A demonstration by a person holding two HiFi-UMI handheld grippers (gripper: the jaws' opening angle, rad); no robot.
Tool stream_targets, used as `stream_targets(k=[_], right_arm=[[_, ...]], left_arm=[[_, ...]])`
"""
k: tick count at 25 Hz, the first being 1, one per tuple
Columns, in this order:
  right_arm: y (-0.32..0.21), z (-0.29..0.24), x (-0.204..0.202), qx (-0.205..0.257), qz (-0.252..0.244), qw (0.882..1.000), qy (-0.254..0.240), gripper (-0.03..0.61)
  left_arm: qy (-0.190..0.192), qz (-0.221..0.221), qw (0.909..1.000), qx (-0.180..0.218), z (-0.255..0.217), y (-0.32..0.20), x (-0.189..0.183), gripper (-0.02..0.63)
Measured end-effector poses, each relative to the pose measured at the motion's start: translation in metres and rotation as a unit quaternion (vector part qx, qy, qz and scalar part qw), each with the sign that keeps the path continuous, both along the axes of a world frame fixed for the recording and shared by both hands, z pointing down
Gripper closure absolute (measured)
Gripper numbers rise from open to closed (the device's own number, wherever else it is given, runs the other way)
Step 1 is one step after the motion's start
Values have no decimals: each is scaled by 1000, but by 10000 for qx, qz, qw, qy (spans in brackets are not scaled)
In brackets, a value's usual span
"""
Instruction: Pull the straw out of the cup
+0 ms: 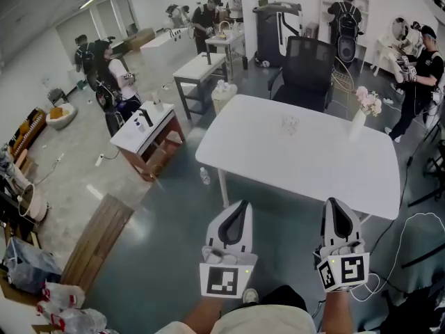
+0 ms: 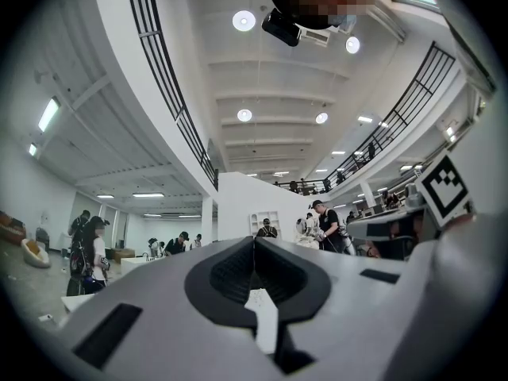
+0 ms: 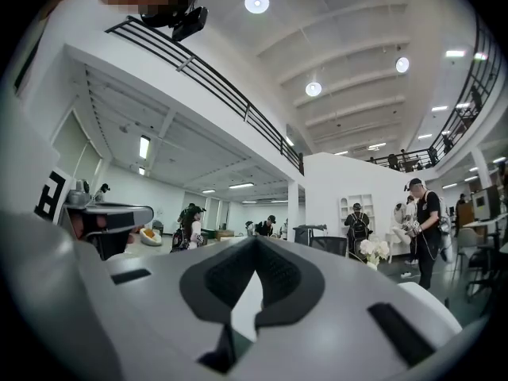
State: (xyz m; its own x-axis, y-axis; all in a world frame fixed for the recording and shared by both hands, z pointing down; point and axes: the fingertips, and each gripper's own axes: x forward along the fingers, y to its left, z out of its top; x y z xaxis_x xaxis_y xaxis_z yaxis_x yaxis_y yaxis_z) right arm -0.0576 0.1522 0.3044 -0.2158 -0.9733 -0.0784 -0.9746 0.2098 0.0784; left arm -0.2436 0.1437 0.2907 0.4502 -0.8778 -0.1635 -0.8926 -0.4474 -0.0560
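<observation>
The cup [image 1: 290, 124] is set well ahead on the bench [image 1: 243, 152], midway between the left gripper [image 1: 240, 207] and right gripper [image 1: 336, 205], both closed, empty.

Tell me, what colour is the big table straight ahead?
The table is plain white; it shows best in the head view.

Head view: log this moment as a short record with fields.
table: white, ahead of both claws
cup: clear, near the table's middle, nothing touching it
straw: too small to tell
vase: holds flowers, on the table right of the cup
left claw: shut, empty, short of the table
right claw: shut, empty, short of the table
</observation>
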Motion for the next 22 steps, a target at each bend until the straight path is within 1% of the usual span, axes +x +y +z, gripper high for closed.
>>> stream_targets(k=[7, 12, 15, 18, 22], right_arm=[[-41, 11, 20, -17, 134, 9999, -47, 578], [-86, 18, 40, 92, 90, 9999, -101, 578], [-116, 17, 59, 172, 124, 9997, -99, 578], [-152, 13, 77, 138, 43, 9999, -78, 578], [-195, 6, 113, 132, 47, 9998, -113, 578]], left_arm=[[-62, 10, 10000, -66, 7, -37, 15, 609], [-110, -70, 9999, -98, 15, -81, 31, 609], [-186, -61, 9997, -112, 15, -114, 50, 609], [-183, -75, 9998, -35, 5, -152, 72, 609], [-192, -30, 9998, -17, -6, -197, 113, 609]])
